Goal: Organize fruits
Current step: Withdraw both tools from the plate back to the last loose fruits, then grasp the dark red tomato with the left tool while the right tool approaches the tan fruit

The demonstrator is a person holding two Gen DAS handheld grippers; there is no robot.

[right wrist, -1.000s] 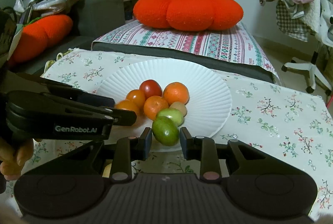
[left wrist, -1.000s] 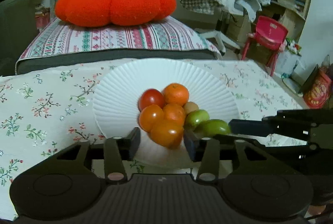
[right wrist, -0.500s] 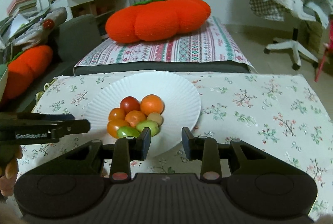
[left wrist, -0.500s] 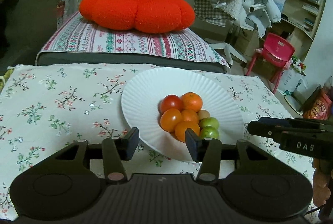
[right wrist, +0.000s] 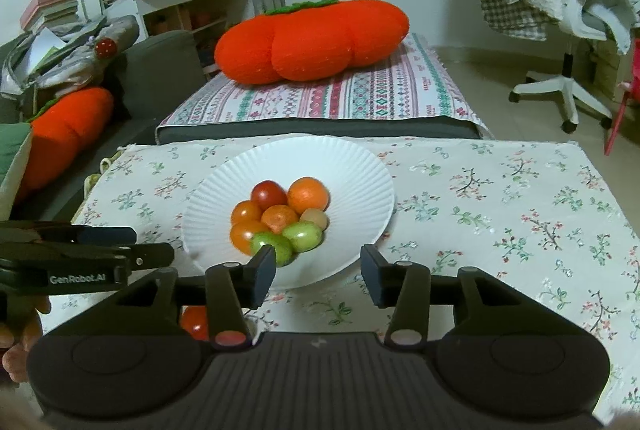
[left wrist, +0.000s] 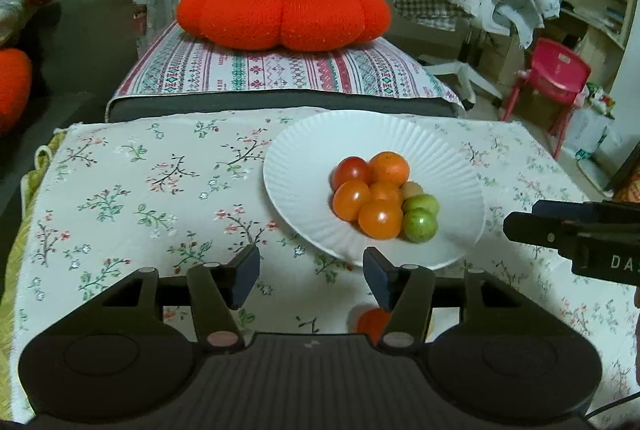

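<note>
White plate (left wrist: 304,150) holds fruit pile (left wrist: 382,196); L claw (left wrist: 311,276) & R claw (right wrist: 318,272) just opened, both empty.

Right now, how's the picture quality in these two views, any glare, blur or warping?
Left wrist view: sharp centre, fisheye bending at the edges, small glints on the orange tomatoes on the white plate. Right wrist view: same warping, dark corners, and the nearest green fruit looks slightly smeared beside the right gripper finger.
</note>
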